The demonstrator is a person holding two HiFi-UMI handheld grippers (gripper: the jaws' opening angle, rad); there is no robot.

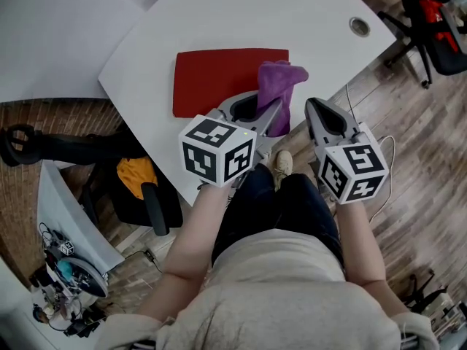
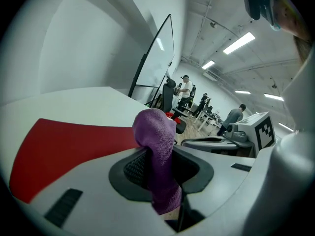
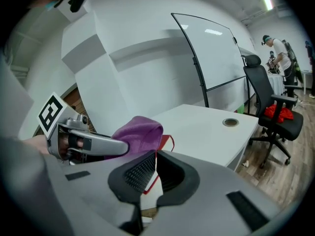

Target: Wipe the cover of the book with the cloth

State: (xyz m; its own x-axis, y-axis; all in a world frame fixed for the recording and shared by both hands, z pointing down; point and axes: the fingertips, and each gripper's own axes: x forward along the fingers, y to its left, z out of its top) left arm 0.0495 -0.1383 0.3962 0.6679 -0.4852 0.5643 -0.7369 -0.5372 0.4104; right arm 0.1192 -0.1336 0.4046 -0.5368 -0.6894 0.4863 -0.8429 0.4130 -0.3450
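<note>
A red book lies flat on the white table, near its front edge. My left gripper is shut on a purple cloth, which stands up between the jaws and hangs over the book's right end. In the left gripper view the cloth fills the jaws, with the red book to the left. My right gripper hovers right of the cloth at the table's edge, jaws shut with nothing between them. From the right gripper view the cloth and a sliver of the book show beyond the closed jaws.
A round cable grommet sits in the table's far right corner. An office chair with a red item stands on the wood floor at right. Another black chair with an orange cloth is at left. People stand far off by other desks.
</note>
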